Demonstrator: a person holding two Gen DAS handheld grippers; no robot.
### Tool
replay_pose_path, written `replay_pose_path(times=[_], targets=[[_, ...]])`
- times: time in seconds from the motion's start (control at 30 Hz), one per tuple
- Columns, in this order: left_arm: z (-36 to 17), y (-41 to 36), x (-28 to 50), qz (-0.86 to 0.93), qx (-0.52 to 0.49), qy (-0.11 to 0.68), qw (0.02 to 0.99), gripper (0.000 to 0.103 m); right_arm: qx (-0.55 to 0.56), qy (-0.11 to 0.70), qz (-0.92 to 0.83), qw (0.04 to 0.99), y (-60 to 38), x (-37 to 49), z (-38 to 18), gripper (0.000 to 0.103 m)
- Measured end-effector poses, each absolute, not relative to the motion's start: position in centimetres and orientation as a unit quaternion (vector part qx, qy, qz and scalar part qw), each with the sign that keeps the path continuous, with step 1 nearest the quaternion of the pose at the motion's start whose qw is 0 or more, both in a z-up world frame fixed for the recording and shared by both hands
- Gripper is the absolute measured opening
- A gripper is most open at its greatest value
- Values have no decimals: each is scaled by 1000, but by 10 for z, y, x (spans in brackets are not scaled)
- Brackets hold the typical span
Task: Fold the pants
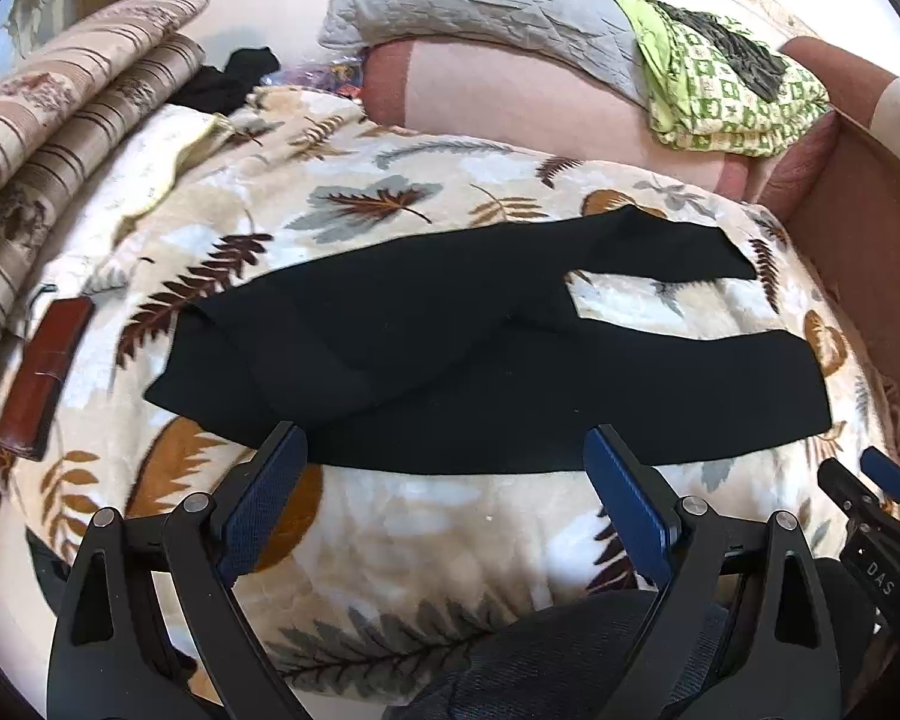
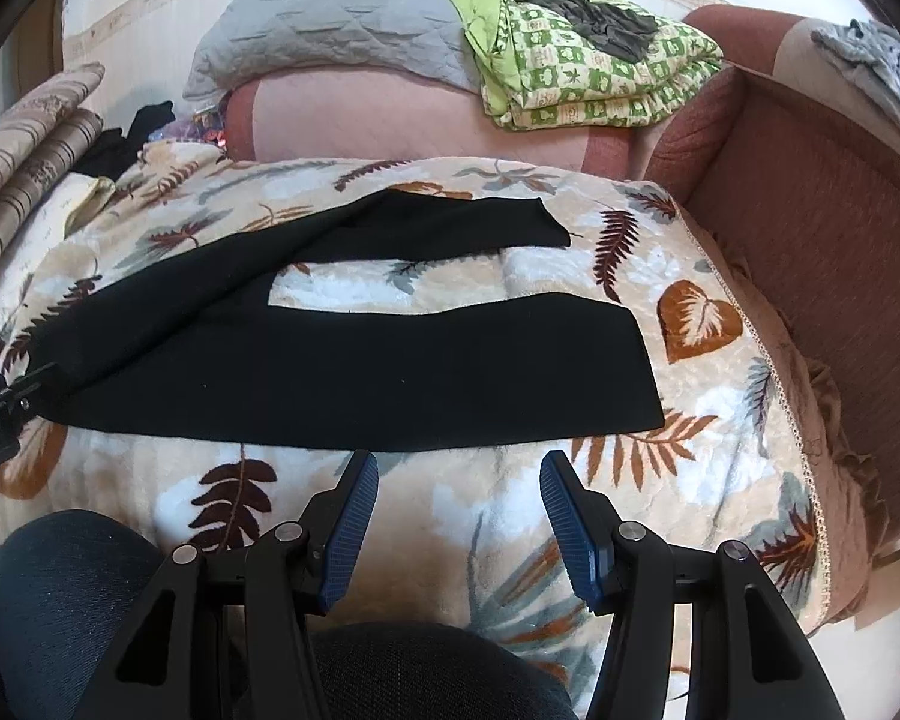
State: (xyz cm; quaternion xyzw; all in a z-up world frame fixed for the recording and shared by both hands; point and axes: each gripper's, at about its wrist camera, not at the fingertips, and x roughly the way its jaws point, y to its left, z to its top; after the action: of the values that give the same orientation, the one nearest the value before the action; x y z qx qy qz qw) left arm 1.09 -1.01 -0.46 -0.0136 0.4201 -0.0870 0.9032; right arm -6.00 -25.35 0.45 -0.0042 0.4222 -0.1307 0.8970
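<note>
Bed (image 1: 450, 540) under leaf-print blanket (image 2: 450, 516), pink sofa back behind, green checked bedding (image 2: 594, 72) on it. Black pants (image 1: 450, 372) lie flat mid-blanket, legs spread apart in a V. Left claw (image 1: 444, 450) wide, empty, tips at pants' near edge. Right claw (image 2: 459, 468) half-open, empty, just short of it. Brown case (image 1: 48, 378) only in left view.

Black pants (image 1: 450, 348) on leaf-print blanket (image 1: 450, 540)
</note>
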Motion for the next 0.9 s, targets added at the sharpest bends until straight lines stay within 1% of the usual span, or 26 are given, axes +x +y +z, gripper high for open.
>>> replay_pose_path(times=[0.17, 0.23, 0.3, 0.33, 0.43, 0.57, 0.63, 0.7, 0.9], targets=[[-8, -1, 18, -93, -26, 434, 896, 94, 4, 418, -121, 900, -257, -62, 5, 54], [-10, 18, 20, -111, -55, 433, 893, 94, 11, 418, -115, 901, -259, -62, 4, 54], [-9, 46, 22, -112, -94, 417, 897, 94, 20, 418, -109, 902, -261, -62, 4, 54], [-9, 59, 25, -115, -116, 414, 895, 94, 22, 417, -107, 903, -262, -62, 4, 54], [-15, 110, 40, -148, -235, 412, 868, 94, 26, 417, -103, 903, -264, -61, 2, 54], [-23, 146, 67, -180, -371, 427, 805, 94, 30, 425, -96, 900, -265, -55, -2, 54], [-34, 150, 82, -178, -417, 451, 769, 94, 32, 428, -94, 898, -267, -54, -3, 54], [-44, 145, 93, -186, -435, 470, 745, 94, 34, 427, -93, 899, -268, -55, -3, 54], [-63, 119, 96, -176, -401, 518, 735, 94, 38, 429, -94, 897, -270, -55, -4, 54]])
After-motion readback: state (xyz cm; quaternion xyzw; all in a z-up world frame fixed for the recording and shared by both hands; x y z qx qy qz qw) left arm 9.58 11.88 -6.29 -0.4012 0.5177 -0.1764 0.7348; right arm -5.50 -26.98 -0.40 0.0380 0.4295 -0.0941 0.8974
